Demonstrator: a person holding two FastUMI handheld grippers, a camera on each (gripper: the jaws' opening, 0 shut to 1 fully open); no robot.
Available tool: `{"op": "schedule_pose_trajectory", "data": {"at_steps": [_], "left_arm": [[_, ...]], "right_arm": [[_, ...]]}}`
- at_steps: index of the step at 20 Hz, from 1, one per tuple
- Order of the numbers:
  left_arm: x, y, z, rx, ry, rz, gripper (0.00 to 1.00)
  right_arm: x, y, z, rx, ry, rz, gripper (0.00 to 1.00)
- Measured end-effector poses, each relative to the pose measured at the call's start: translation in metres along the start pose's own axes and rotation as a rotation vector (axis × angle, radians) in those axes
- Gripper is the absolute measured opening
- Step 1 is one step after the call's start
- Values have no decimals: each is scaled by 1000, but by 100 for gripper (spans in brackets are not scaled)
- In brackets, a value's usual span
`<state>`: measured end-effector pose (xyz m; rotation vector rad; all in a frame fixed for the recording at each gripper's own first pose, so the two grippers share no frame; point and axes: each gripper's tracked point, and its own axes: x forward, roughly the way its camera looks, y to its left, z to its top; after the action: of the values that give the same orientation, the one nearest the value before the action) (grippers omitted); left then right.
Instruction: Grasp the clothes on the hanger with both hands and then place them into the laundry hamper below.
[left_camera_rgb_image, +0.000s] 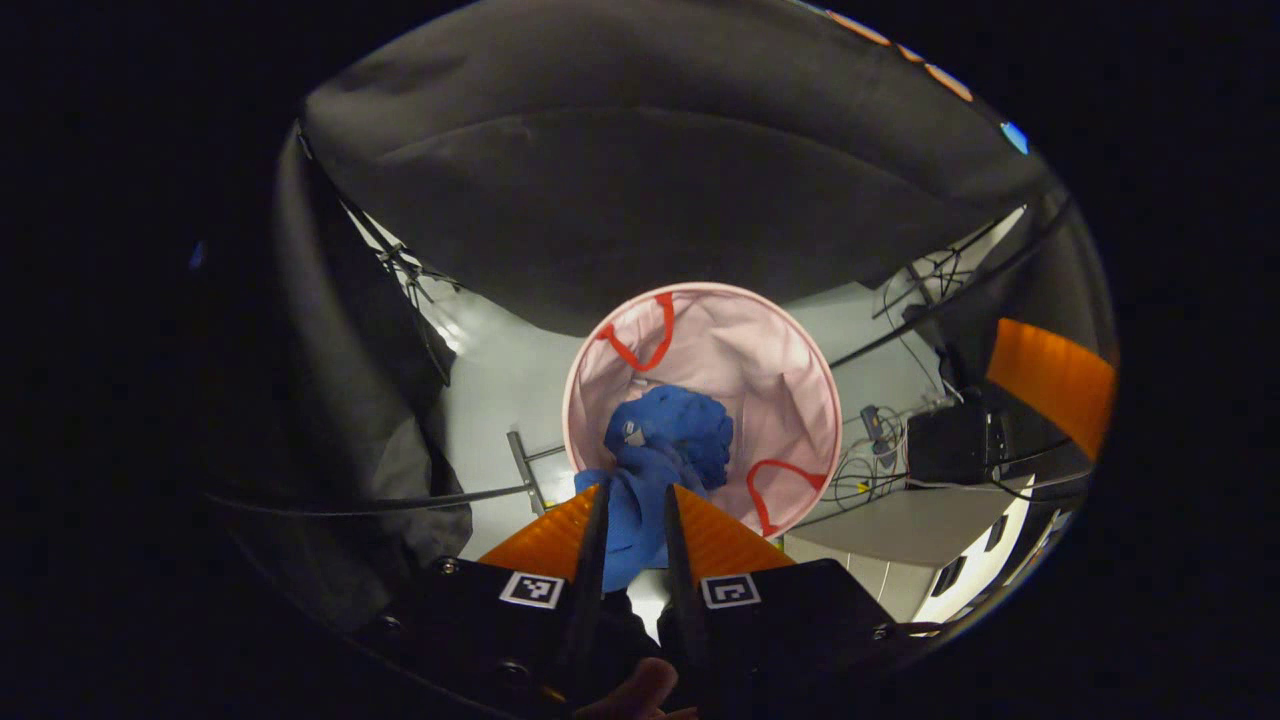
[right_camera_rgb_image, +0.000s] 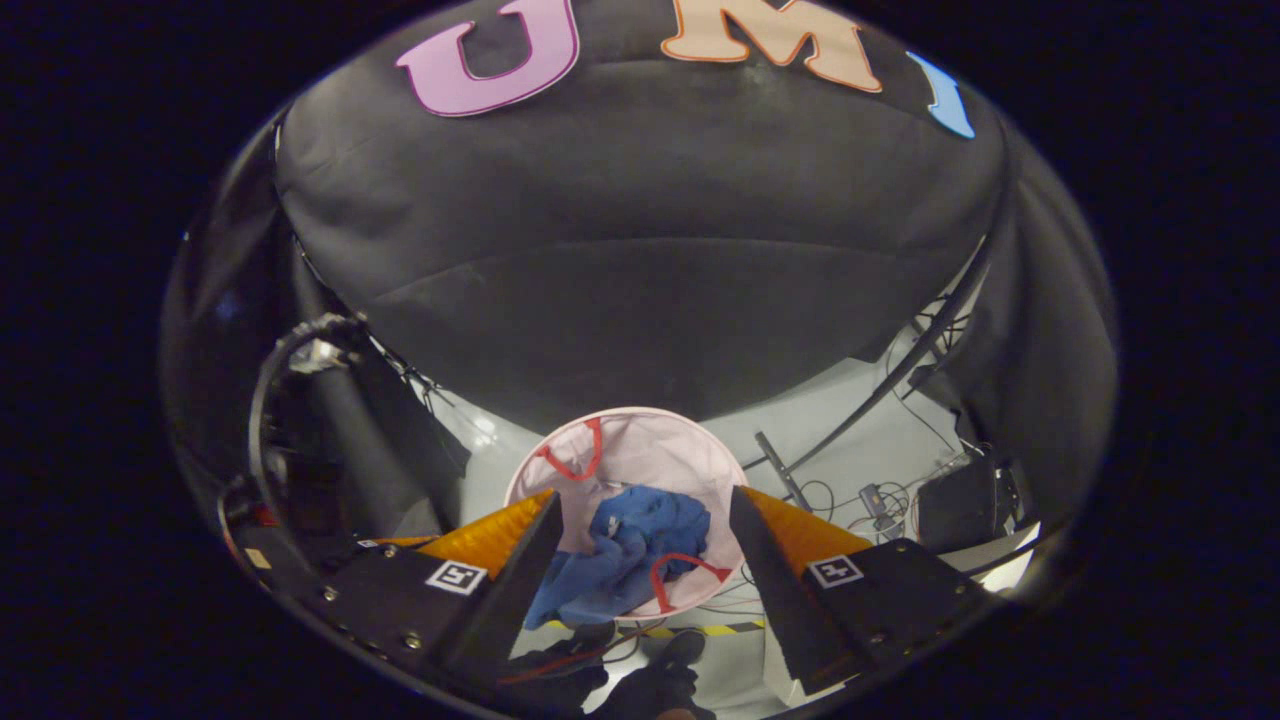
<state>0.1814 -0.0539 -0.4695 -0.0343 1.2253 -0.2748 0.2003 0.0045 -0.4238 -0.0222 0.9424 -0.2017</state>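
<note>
Half the blue clothes (left_camera_rgb_image: 665, 440) sit in the pink hamper (left_camera_rgb_image: 790, 350) beyond the left gripper (left_camera_rgb_image: 632, 540), whose jaws pinch a fold that could drape over the rim on release, while the right gripper (right_camera_rgb_image: 640, 545) hangs wide open.

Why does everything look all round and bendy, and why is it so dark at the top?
Left gripper view: the fisheye lens bows the edges; the cloth wall is dim, while the pink hamper and pale floor are brightly lit, and the blue clothes look sharp. Right gripper view: same curving; the hamper is small and low, and the floor glares a little.
</note>
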Motion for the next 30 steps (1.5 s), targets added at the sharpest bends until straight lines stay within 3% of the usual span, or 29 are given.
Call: {"op": "schedule_pose_trajectory", "data": {"at_steps": [3, 5, 6, 7, 9, 12, 14, 15, 17, 18, 20, 22, 25, 29, 30], "left_arm": [[9, 1, -16, 38, 60, 13, 37], [6, -4, -27, 67, 93, 10, 30], [1, -10, -33, 70, 104, -2, 37], [-5, -16, -32, 73, 85, -19, 38], [-15, -12, -17, 56, -10, 40, 39], [-20, 4, -14, 48, -11, 178, 20], [-30, 0, -22, 70, 2, 152, 21], [-36, 2, -22, 64, -12, 178, 21], [-52, 9, -12, 96, -77, 237, 22], [-61, 6, -9, 152, -90, 243, 25], [-88, 14, -12, 223, -126, 308, 63], [-106, 11, 8, 208, -191, 336, 100], [-139, -18, 17, 131, -282, 269, 100], [-205, -44, 58, 49, -495, 190, 100], [-218, -46, 66, 44, -545, 188, 100]], "right_arm": [[-10, -1, -24, 55, 12, -6, 100], [-21, 0, -40, 75, 23, -10, 100], [-26, -5, -46, 66, 29, -22, 100], [-33, -10, -52, 58, 35, -28, 100], [-48, -17, -54, 67, 11, -18, 100], [-71, -38, -51, 90, -23, -16, 97], [-84, -43, -44, 91, -49, -1, 100], [-90, -46, -38, 83, -67, 3, 96], [-103, -48, -28, 72, -104, 27, 100], [-109, -50, -23, 67, -122, 35, 100], [-118, -56, -16, 65, -149, 48, 100], [-131, -57, -8, 66, -179, 65, 96], [-153, -63, 12, 56, -245, 82, 100], [-196, -56, 59, 81, -402, 142, 96], [-209, -56, 71, 82, -446, 154, 100]]}}
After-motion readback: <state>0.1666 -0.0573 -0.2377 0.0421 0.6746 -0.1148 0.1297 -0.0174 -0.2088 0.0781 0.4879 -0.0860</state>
